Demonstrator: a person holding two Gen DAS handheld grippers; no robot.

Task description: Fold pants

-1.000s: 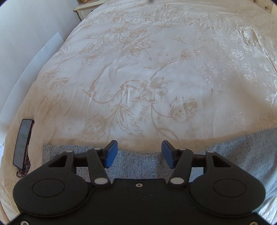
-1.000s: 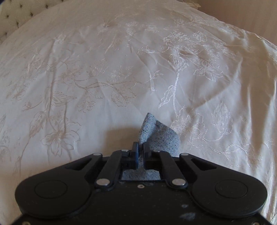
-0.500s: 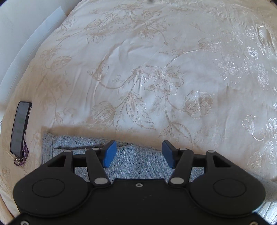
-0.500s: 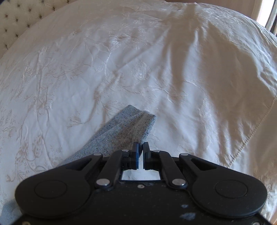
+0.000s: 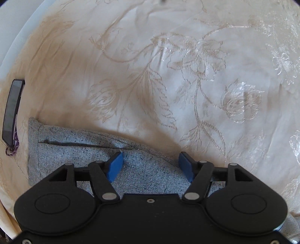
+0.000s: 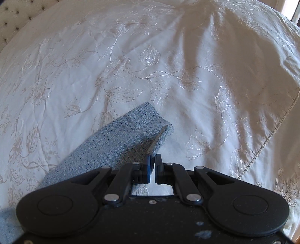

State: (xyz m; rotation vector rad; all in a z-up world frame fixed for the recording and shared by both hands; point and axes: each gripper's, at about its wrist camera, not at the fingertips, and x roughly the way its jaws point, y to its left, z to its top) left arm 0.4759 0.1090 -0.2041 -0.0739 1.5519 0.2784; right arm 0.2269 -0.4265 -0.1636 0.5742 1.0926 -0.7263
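The grey speckled pants (image 5: 78, 152) lie on the cream floral bedspread (image 5: 168, 75). In the left wrist view their waist end with a pocket slit lies flat at lower left. My left gripper (image 5: 151, 165) is open, its blue pads low over the fabric and holding nothing. In the right wrist view a pant leg (image 6: 120, 138) runs from lower left up to its hem near the centre. My right gripper (image 6: 153, 163) is shut on the hem's edge, its pads almost touching.
A dark phone (image 5: 12, 110) with a purple strap lies at the bed's left edge. A tufted headboard (image 6: 13, 15) shows at top left of the right wrist view. The bedspread's stitched border (image 6: 271, 135) runs down the right side.
My left gripper has dropped closer to the waist end and stayed open. My right gripper has carried the pant leg hem out to the right, so the leg now lies stretched out behind it.
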